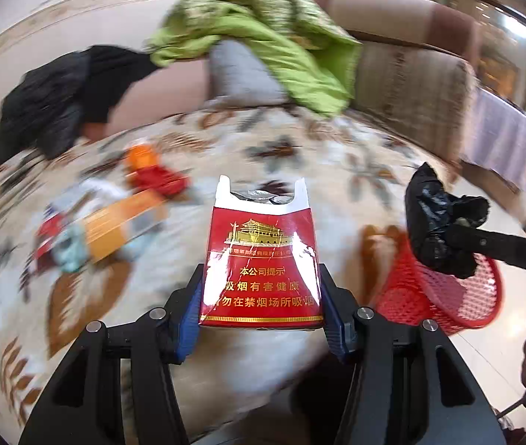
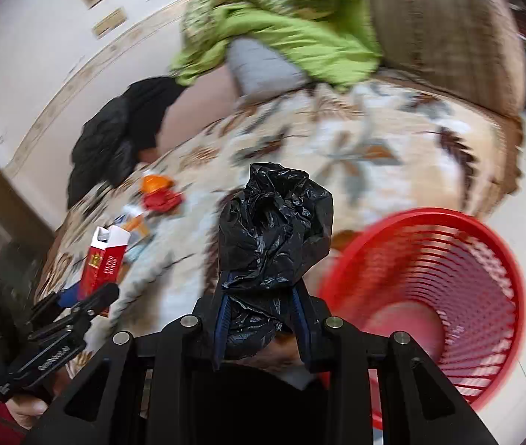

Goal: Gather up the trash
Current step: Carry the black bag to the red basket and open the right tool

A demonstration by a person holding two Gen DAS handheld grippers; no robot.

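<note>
My left gripper [image 1: 263, 319] pinched the red cigarette pack [image 1: 263, 256] upright between its pads; my right gripper [image 2: 263, 319] clamped a crumpled black plastic bag [image 2: 274, 222] beside the red mesh basket [image 2: 448, 278].

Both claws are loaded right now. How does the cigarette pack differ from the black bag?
The cigarette pack is a stiff red box with gold print; the black bag is soft, crumpled plastic. The pack stands upright, its top open; the bag is bunched into a shapeless wad. The left claw holds the pack, the right claw the bag. Both are clamped and off the bed.
</note>
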